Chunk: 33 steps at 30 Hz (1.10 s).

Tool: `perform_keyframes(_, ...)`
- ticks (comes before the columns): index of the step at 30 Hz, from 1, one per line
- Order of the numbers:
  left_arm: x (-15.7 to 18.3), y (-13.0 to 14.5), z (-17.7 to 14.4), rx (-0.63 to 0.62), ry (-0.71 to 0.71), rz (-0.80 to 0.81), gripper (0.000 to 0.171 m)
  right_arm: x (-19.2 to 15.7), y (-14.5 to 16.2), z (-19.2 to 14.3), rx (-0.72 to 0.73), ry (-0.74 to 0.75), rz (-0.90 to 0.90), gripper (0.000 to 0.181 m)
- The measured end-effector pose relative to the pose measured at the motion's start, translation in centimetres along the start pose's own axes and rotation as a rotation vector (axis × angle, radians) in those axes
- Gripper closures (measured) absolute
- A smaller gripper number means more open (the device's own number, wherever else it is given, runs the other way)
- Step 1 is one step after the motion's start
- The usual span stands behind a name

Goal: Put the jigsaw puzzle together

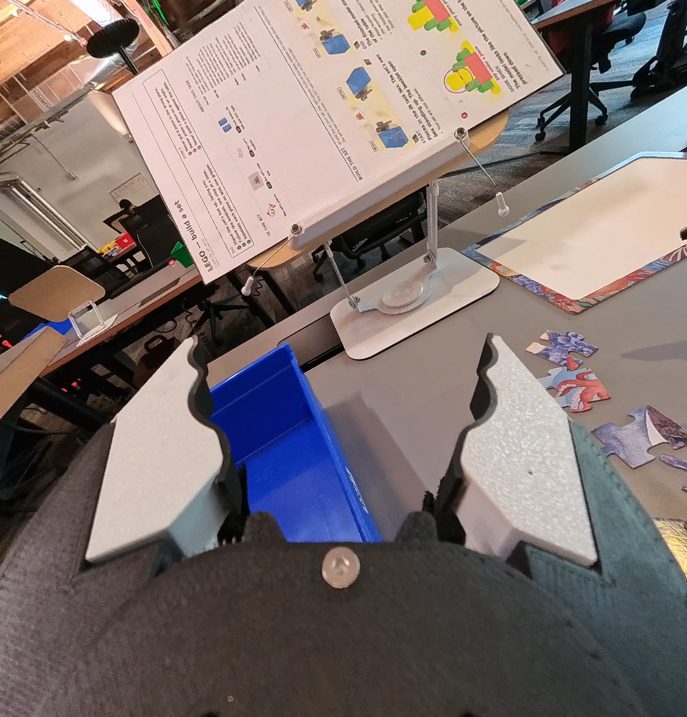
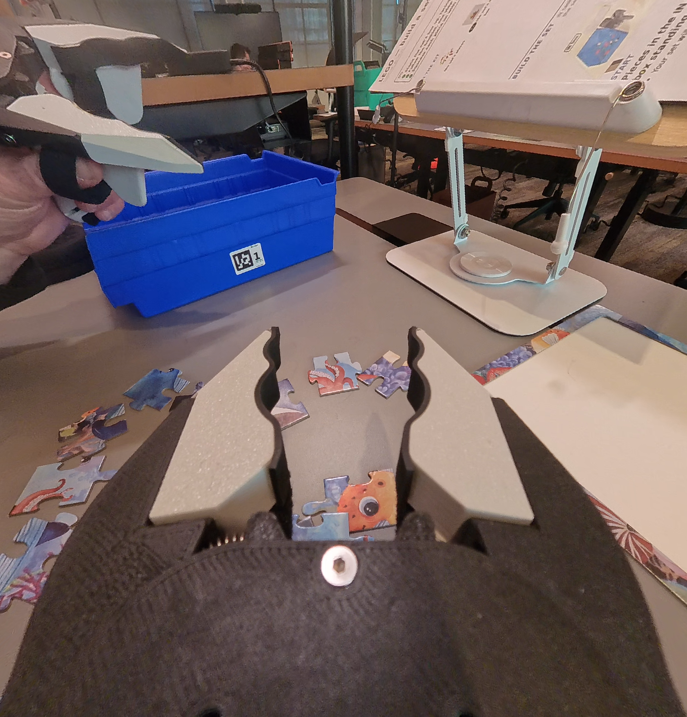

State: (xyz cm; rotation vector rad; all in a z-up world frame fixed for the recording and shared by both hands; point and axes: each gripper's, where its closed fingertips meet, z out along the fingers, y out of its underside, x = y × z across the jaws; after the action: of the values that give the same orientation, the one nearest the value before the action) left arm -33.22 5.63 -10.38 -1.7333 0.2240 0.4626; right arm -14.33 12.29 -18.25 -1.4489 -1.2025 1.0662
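Note:
Several loose jigsaw pieces lie on the grey table. In the right wrist view an octopus piece (image 2: 334, 373) and a purple coral piece (image 2: 388, 374) lie just beyond my right gripper (image 2: 342, 341), which is open and empty above the table. An orange fish piece (image 2: 367, 500) lies under its base. The puzzle frame tray (image 2: 605, 426), white inside with a sea-picture border, lies at the right. My left gripper (image 1: 344, 351) is open and empty above the blue bin (image 1: 291, 438); it also shows in the right wrist view (image 2: 194, 116). Pieces (image 1: 578, 388) lie to its right.
The empty blue bin (image 2: 218, 229) stands at the table's back left. A white document stand (image 2: 497, 279) holding an instruction sheet (image 1: 295, 116) stands at the back, between the bin and the frame tray (image 1: 590, 232). A person's hand (image 2: 20, 217) holds the left gripper. My left tips are about 25 cm from the orange fish piece (image 2: 367, 500), my right tips only 11 cm.

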Motion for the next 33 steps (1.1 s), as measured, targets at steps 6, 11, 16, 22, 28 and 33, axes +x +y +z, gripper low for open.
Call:
perform_keyframes(6, 0.1, 0.1, 0.1, -0.004, 0.002, 0.001, 0.036, 0.0, -0.1, 0.0, 0.002, -0.002, 0.001, 0.117)
perform_keyframes(11, 0.1, 0.2, 0.2, -0.005, 0.003, 0.0, 0.036, -0.1, -0.1, 0.0, 0.003, -0.003, 0.0, 0.117)
perform_keyframes(16, -1.0, -0.5, -0.5, 0.014, -0.03, -0.001, 0.037, -0.1, -0.2, -0.1, 0.006, -0.003, 0.0, 0.117)
perform_keyframes(22, -14.6, -4.4, -10.4, 0.129, -0.397, -0.142, 0.028, 0.0, -0.5, -0.3, 0.016, -0.001, 0.001, 0.117)
perform_keyframes(28, -28.7, -0.7, -21.5, 0.136, -0.644, -0.437, 0.015, -0.3, -0.2, 0.0, 0.006, -0.009, 0.0, 0.117)
perform_keyframes(33, -31.5, 3.5, -21.7, 0.057, -0.69, -0.506, 0.013, -0.6, -0.5, 0.0, 0.007, -0.008, -0.015, 0.117)
